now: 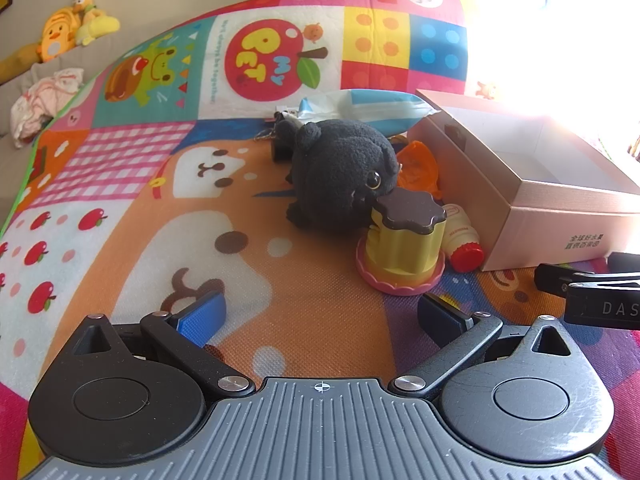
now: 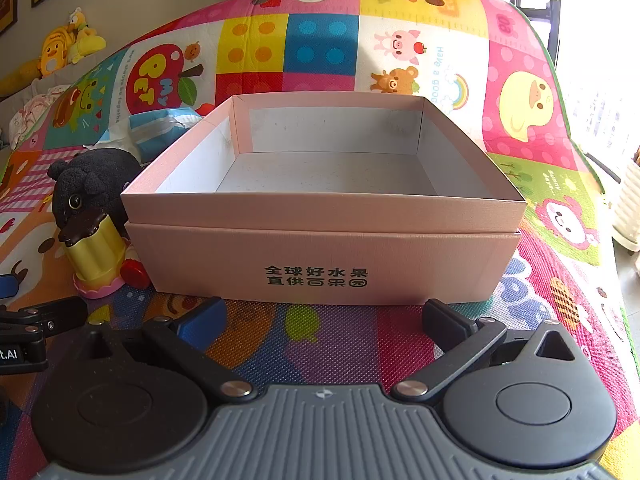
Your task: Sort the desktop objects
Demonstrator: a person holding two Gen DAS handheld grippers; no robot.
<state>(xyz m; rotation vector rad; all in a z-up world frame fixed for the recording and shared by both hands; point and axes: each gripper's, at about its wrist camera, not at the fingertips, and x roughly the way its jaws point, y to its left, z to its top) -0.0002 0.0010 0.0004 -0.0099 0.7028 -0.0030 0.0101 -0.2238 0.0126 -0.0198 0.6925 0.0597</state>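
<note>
**Both grippers spread wide over the play mat, nothing held**

We are holding the left gripper point(image 1: 320, 318) tilted down over the colourful play mat point(image 1: 132, 208), its two fingers standing spread apart with only bare mat between the blue pads point(image 1: 202, 320). We are keeping the right gripper point(image 2: 322, 320) the same way: jaws wide, gripping nothing, pointing at the near wall of the pink box point(image 2: 324, 256). The two tools are sitting side by side, each showing at the edge of the other's view.

Just ahead of the left gripper, we are seeing a yellow pudding toy point(image 1: 404, 240) with a dark brown wavy top, standing upright on a pink scalloped base. A small white bottle with a red cap point(image 1: 464, 242) is lying on its side between that toy and the box, cap toward us. Behind the pudding toy, touching its brown top, a black plush animal point(image 1: 340, 176) is lying on the mat. An orange crumpled thing point(image 1: 420, 166) is sitting between the plush and the box's side, and a blue-and-white packet point(image 1: 360, 106) is lying farther back.

The box is standing open to the right of this cluster, nested in its lid, with black printed characters on the front.

Farthest off, yellow plush toys point(image 1: 66, 28) and a bundle of pale cloth point(image 1: 44, 104) are resting on a grey surface beyond the mat.
</note>
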